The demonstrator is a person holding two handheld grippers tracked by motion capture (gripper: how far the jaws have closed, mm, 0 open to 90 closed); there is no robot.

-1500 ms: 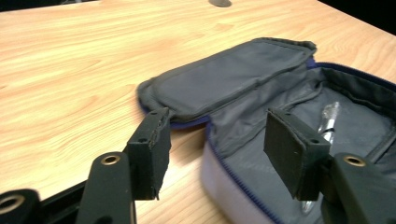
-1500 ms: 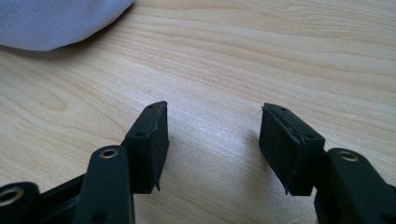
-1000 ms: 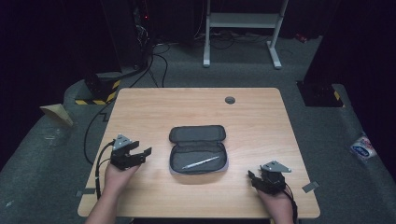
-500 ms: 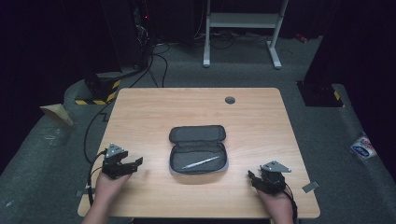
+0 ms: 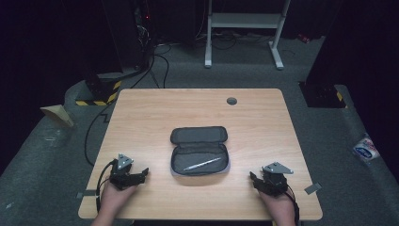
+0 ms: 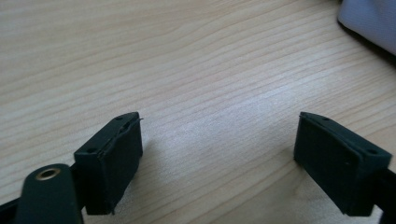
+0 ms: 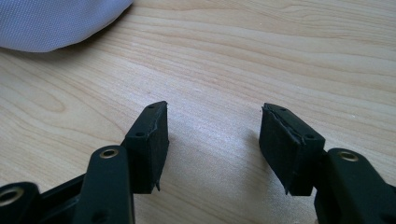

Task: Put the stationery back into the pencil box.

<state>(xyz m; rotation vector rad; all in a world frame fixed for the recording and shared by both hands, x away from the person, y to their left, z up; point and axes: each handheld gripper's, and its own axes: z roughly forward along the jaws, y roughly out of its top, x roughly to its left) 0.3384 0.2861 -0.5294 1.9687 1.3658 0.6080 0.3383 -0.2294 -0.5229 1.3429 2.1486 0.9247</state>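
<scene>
The open soft pencil case [image 5: 199,151] with a light, thin pen [image 5: 202,164] inside lies near the surface's front edge, between the left gripper [image 5: 141,175] and right gripper [image 5: 254,179], both fingers open and empty; its stiffer zipper rim is best to grip.

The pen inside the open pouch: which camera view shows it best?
The high view: the pen lies whole inside the open pouch. The left gripper view and right gripper view catch just a corner of the pouch's grey fabric.
</scene>
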